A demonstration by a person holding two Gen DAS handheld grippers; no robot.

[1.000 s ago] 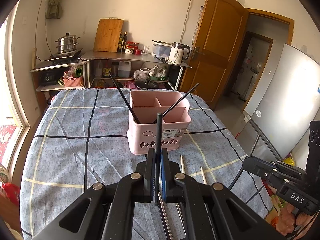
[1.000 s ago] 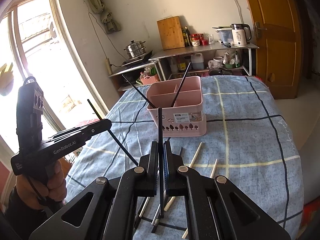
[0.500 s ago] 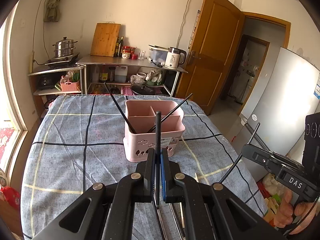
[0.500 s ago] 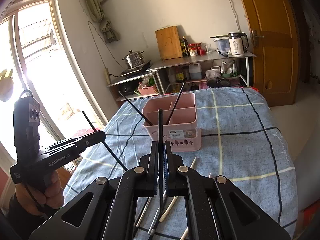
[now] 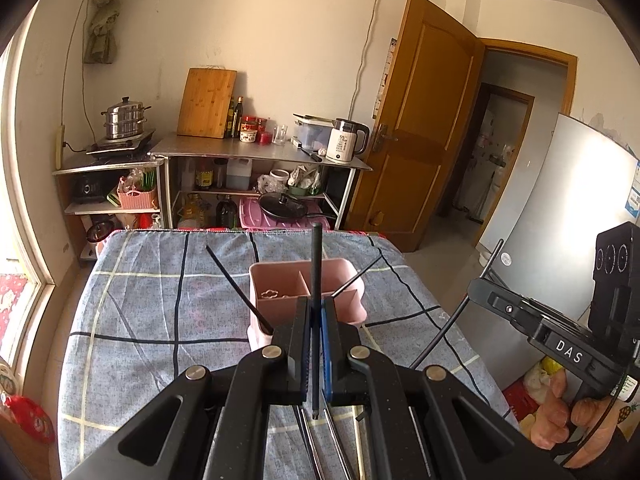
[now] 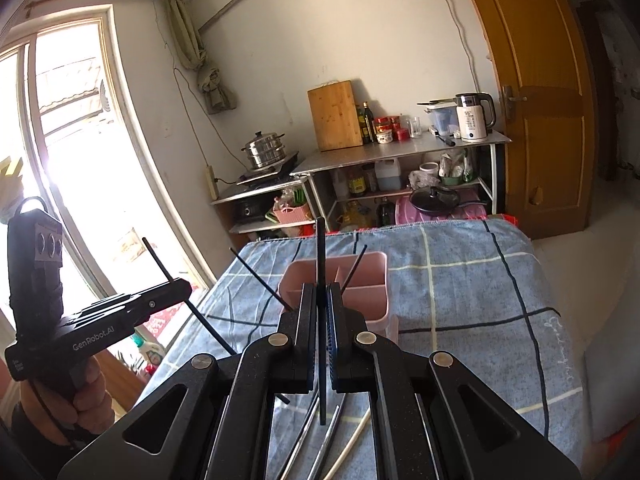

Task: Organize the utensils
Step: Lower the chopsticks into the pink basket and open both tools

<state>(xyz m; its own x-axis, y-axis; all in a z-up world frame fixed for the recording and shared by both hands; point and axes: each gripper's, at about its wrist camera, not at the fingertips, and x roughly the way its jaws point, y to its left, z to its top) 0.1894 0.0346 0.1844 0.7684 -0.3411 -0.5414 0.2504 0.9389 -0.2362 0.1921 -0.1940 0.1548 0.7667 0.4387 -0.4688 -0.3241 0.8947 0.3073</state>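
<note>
Vs a sec ago both grippers sit higher and closer to the caddy [image 5: 280, 280]: in both wrist views it has dropped toward frame centre, and the loose sticks on the cloth [image 5: 140, 300] now lie low behind the jaws. Reads as lift done, carry to the caddy under way; drop-in not yet started.

L gripper [image 5: 316, 344]: jaws nearly together, pinching a black chopstick [image 5: 316, 264] upright, tip at 12 o'clock. R gripper [image 6: 322, 344]: same narrow pinch on its own black stick [image 6: 321, 248], also at 12.

Caddy just ahead of both at 12, two black sticks already leaning in it. Metal and pale chopsticks [image 6: 332, 432] wait on cloth at 6.
</note>
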